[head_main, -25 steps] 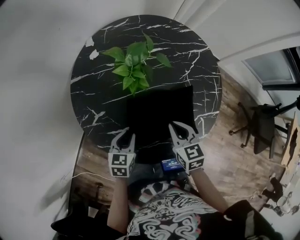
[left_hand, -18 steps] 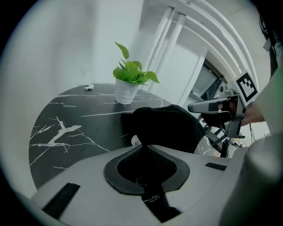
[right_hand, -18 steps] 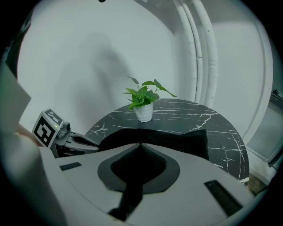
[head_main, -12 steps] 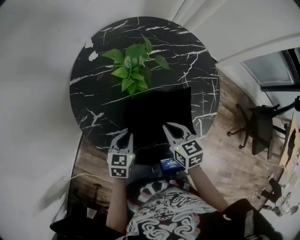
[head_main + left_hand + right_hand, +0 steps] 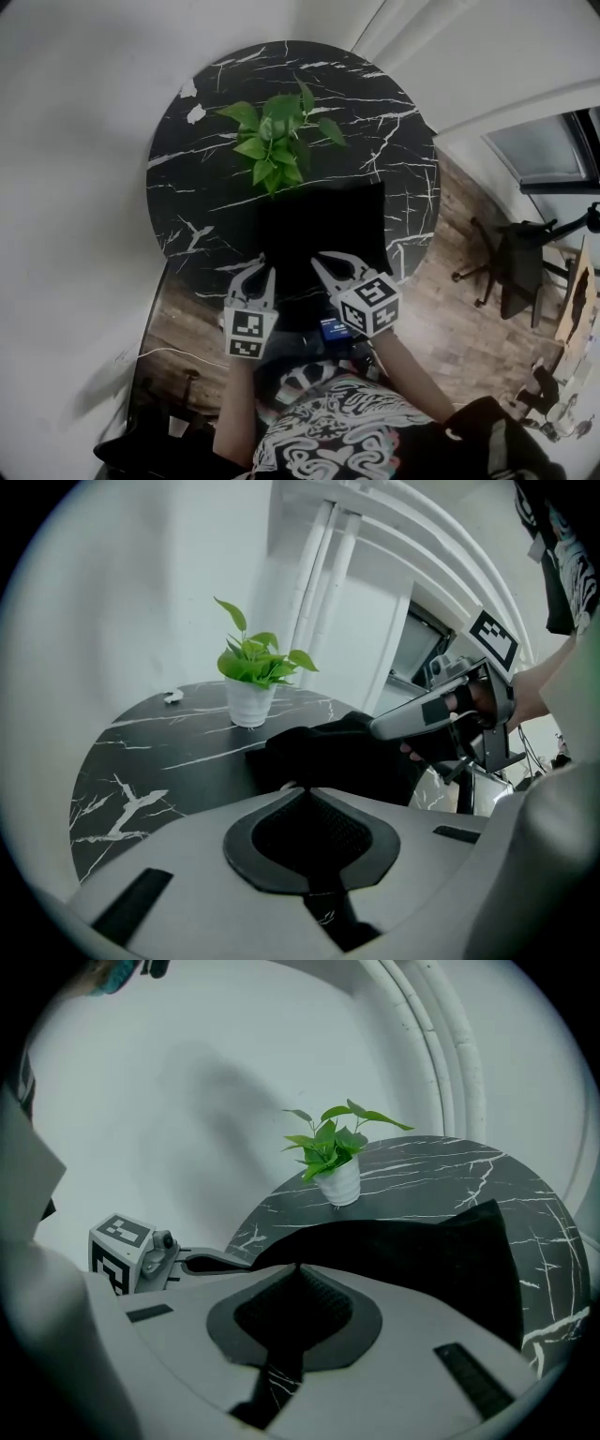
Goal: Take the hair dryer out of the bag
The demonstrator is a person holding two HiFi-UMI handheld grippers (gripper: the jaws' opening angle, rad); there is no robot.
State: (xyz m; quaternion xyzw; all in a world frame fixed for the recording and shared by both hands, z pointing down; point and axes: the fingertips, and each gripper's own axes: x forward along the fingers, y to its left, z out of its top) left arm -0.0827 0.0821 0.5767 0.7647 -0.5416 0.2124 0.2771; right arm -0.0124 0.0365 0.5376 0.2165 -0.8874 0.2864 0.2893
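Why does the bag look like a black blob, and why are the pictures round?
Head view: the black bag lies on a black table, so no folds show, and the fisheye lens bends straight edges. Left gripper view: same round frame with dark corners. Right gripper view: the plant is sharp, the bag equally featureless.

The left gripper (image 5: pixel 260 275), its jaws apart a second ago, now pinches the near left corner of the flat black fabric bag (image 5: pixel 328 220) and sits slightly higher. The right gripper (image 5: pixel 322 262) is further left along the bag's near edge, rolled over.
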